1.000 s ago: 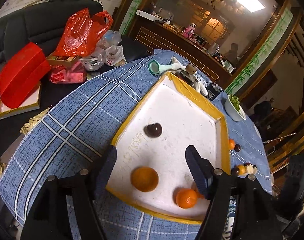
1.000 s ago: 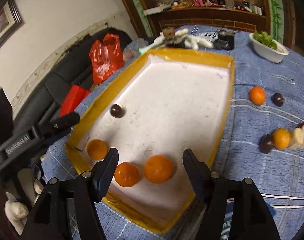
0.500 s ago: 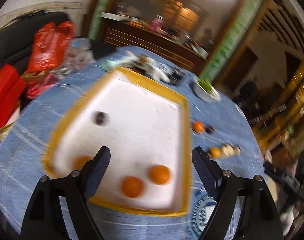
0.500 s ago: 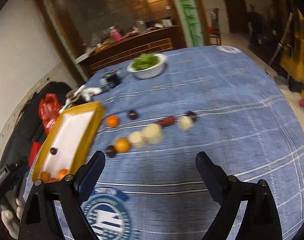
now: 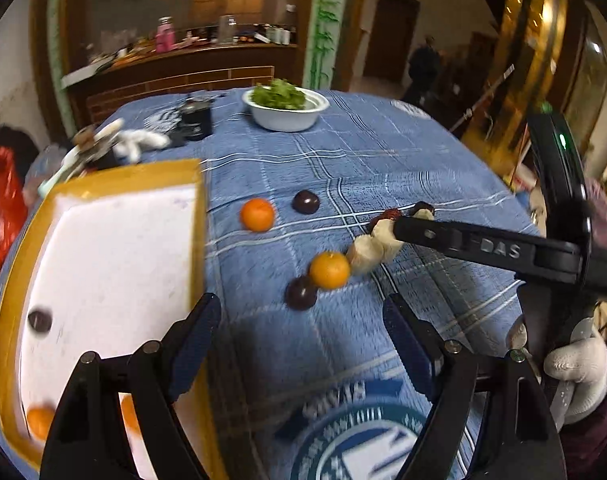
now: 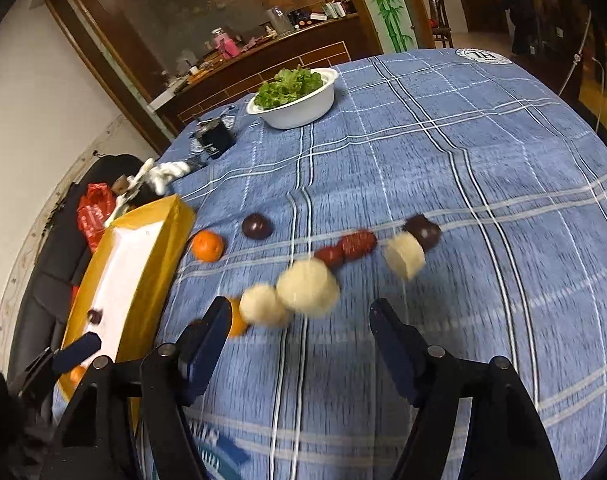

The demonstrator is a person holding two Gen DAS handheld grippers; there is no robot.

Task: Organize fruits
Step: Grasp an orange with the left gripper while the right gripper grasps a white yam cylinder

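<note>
A white tray with a yellow rim (image 5: 103,248) (image 6: 143,264) lies on the blue checked cloth at the left; it holds oranges and a dark fruit (image 5: 39,320). Loose fruit lies on the cloth to its right: an orange (image 5: 257,215) (image 6: 208,245), a dark fruit (image 5: 305,202) (image 6: 256,225), a second orange (image 5: 329,270), another dark fruit (image 5: 301,293), pale pieces (image 5: 365,254) (image 6: 308,293) and red dates (image 6: 351,246). My left gripper (image 5: 303,332) is open and empty, just short of that fruit. My right gripper (image 6: 295,336) is open and empty, close in front of the pale pieces.
A white bowl of green leaves (image 5: 285,108) (image 6: 297,98) stands at the far side of the table. A small dark box (image 5: 195,122) and white clutter (image 5: 135,140) lie behind the tray. A red bag (image 6: 95,210) sits on the dark sofa at the left.
Both grippers have swung right, away from the tray and over the loose fruit on the cloth. The right gripper has closed in on the pale pieces. Both stay open.
</note>
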